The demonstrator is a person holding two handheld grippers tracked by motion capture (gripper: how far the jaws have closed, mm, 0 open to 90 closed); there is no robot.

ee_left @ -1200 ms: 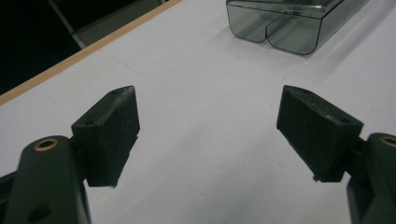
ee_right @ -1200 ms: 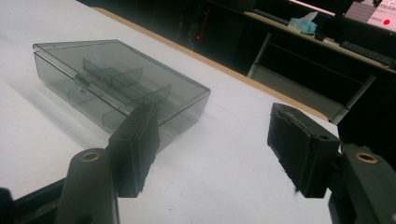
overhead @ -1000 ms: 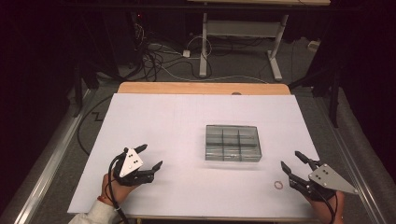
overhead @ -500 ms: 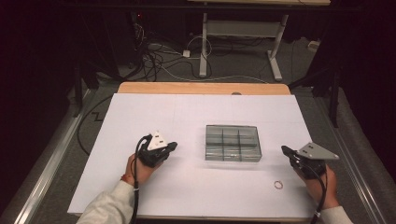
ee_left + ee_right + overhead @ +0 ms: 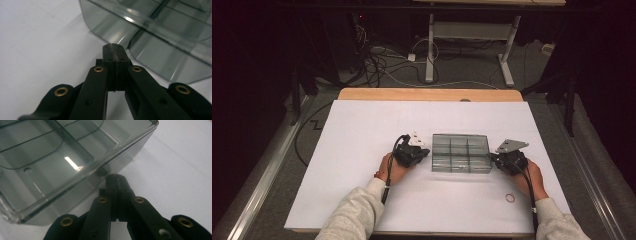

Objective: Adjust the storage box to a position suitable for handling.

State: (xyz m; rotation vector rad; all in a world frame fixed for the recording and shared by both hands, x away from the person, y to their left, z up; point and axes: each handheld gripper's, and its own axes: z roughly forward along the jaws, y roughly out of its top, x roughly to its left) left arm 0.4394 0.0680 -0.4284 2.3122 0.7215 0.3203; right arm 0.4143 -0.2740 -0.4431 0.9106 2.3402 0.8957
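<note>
A: Let us begin with the biggest thing. The table point(image 5: 362, 130) has a white cover, and the clear box with compartments point(image 5: 461, 153) lies a little to the 4 o'clock side of its centre.

B: And the two grippers stand on both sides of it. The left gripper point(image 5: 427, 153) is at the box's 9 o'clock side, the right gripper point(image 5: 493, 159) at its 3 o'clock side.

A: Yes. In the left gripper view the jaws are pressed together with nothing between them, and the tips point(image 5: 114, 48) are just beside the box wall point(image 5: 150, 60). In the right gripper view it is the same: the closed tips point(image 5: 115, 180) are at the corner of the box point(image 5: 75, 170). I cannot tell if they already touch it.

B: So I think the person wants to push or squeeze the box from both sides with closed jaws. What can go wrong?

A: First, the wall is smooth and the tips are narrow. If one side pushes stronger, the box may turn on the table or slide away toward 12 o'clock.

B: And if they try to lift it like this?

A: Then it may slip down between the tips, because nothing really grips it. Also the right tip is near a corner, so it can slide off.

B: The small ring point(image 5: 510, 198) at 5 o'clock from the box?

A: It is well apart. A sleeve could sweep it, nothing more.
</note>
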